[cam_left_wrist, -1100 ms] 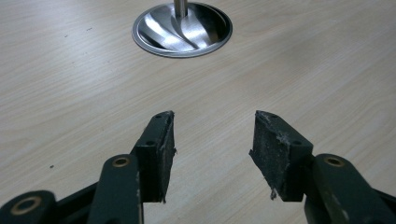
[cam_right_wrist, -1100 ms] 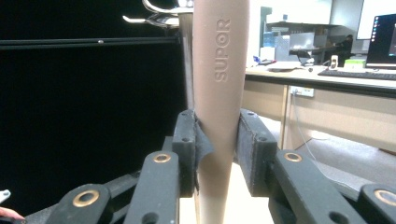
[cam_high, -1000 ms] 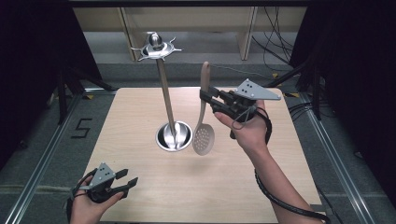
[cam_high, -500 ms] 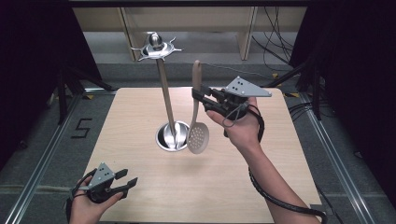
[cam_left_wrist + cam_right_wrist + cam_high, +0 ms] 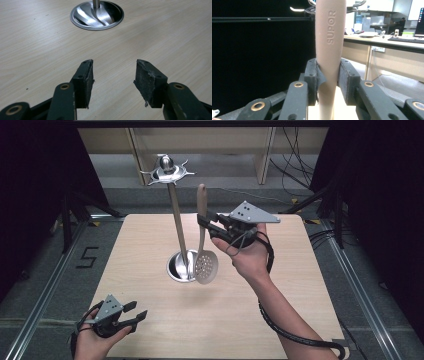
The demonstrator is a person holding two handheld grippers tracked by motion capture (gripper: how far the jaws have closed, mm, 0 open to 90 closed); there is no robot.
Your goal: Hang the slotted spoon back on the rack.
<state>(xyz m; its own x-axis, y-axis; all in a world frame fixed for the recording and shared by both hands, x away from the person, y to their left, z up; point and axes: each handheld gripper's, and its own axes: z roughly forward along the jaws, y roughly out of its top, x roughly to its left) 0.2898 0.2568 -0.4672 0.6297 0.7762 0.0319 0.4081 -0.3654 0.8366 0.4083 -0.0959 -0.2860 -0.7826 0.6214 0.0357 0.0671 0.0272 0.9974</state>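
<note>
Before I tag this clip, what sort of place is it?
Probably a lab or office recording bay: a bare wooden table under dark curtains, loose cables on the floor, and desks with monitors behind.

1. A pale wooden table fills the middle of the high view.
2. Grey floor with a painted "5" lies at the left.
3. Black cables trail across the upper right.
4. A desk with a keyboard sits at the right edge of the right gripper view.
</note>
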